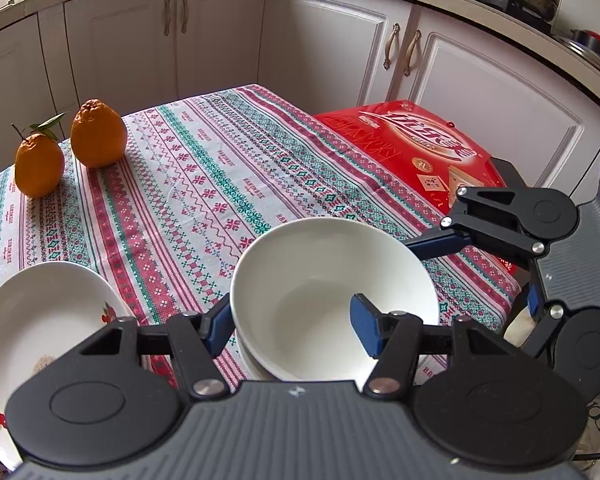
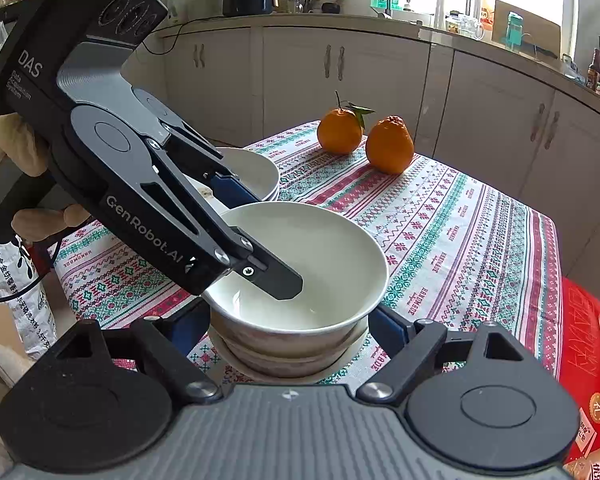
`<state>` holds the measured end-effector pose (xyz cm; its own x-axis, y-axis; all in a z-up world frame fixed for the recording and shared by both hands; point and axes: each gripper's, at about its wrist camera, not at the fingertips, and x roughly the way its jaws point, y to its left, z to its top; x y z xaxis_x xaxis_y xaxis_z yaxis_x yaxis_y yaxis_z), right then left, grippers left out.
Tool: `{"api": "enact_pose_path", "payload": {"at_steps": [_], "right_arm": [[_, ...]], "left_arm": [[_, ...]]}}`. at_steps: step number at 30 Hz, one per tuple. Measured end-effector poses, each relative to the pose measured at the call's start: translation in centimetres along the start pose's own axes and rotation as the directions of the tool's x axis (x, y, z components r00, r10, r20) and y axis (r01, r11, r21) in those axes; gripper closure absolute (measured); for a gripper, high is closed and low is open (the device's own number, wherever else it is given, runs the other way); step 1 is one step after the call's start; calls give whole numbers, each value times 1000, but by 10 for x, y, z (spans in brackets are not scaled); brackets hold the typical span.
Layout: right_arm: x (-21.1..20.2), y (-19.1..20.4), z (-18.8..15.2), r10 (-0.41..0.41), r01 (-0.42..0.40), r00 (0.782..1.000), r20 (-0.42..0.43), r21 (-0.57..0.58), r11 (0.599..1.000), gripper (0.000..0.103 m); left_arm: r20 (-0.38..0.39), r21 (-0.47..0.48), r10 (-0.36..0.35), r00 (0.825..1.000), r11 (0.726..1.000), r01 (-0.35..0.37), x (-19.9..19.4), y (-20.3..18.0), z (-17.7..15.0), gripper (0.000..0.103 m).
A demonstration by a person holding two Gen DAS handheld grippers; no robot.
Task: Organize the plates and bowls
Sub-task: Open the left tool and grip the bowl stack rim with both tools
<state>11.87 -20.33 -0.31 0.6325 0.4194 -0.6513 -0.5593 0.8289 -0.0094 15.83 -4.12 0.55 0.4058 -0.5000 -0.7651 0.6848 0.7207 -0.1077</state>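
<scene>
A table (image 1: 204,168) under a patterned cloth carries everything. At its right edge lies a red box (image 1: 416,152). The left gripper (image 1: 292,326) is clamped over the near rim of the top white bowl (image 1: 324,280), one finger inside, one outside; that bowl sits in a stack of bowls (image 2: 292,344). The right gripper (image 2: 288,330) brackets the stack's lower bowls, jaws partly apart, though contact is unclear. Stacked plates (image 1: 32,320) lie just left, two oranges (image 2: 364,138) at the far corner
</scene>
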Motion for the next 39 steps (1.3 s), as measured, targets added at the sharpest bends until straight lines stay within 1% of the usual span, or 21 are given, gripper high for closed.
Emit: {"api": "enact_pose_path", "payload": {"at_steps": [9,13,15,17,18,19,20,22,23,27,29,34,39], "right_arm": [[0,3,-1,-14,14,1000,2,-20,1000,13],[1,3,-2,-12,12,1000,-4,-14,1000,13],[1,3,-3,-15,15,1000,-1,-16,1000,11],[-2,6,-2,-12,13,1000,14,-33,999,3],[-4,7,-2,-11,12,1000,24,-44,999,2],[-6,9,-1,-12,14,999,32,-53,999,0],[-8,10,-1,-14,16,999,37,-61,998,0],[-8,11,0,-22,24,999,38,-73,997,0],[-9,11,-1,-27,30,999,38,-75,997,0],[-10,8,-3,-40,42,999,36,-65,997,0],[-13,8,-4,-49,51,998,41,-63,997,0],[-21,9,-7,-74,78,996,49,-84,993,0],[-24,4,-19,-100,102,995,24,-90,991,0]], "left_arm": [[5,3,-1,1000,1000,1,1,0,-3,43],[8,3,-3,1000,1000,3,2,1,-3,40],[8,-4,-9,1000,1000,9,2,2,-3,38],[19,-2,-16,1000,1000,16,0,2,-3,31],[28,3,-15,1000,1000,14,-2,1,-3,29],[34,7,-13,999,1000,12,-4,0,-3,25],[43,7,-13,999,1000,13,-6,0,-2,22],[60,6,-23,998,1000,23,-11,0,-2,21],[68,5,-26,997,1000,26,-14,0,-2,18],[114,-3,-2,993,1000,2,-31,0,-3,11],[120,-18,8,993,1000,-6,-39,1,-4,7],[104,-21,10,994,1000,-7,-50,0,-15,6],[81,51,13,997,999,-18,-51,-13,-39,3]]}}
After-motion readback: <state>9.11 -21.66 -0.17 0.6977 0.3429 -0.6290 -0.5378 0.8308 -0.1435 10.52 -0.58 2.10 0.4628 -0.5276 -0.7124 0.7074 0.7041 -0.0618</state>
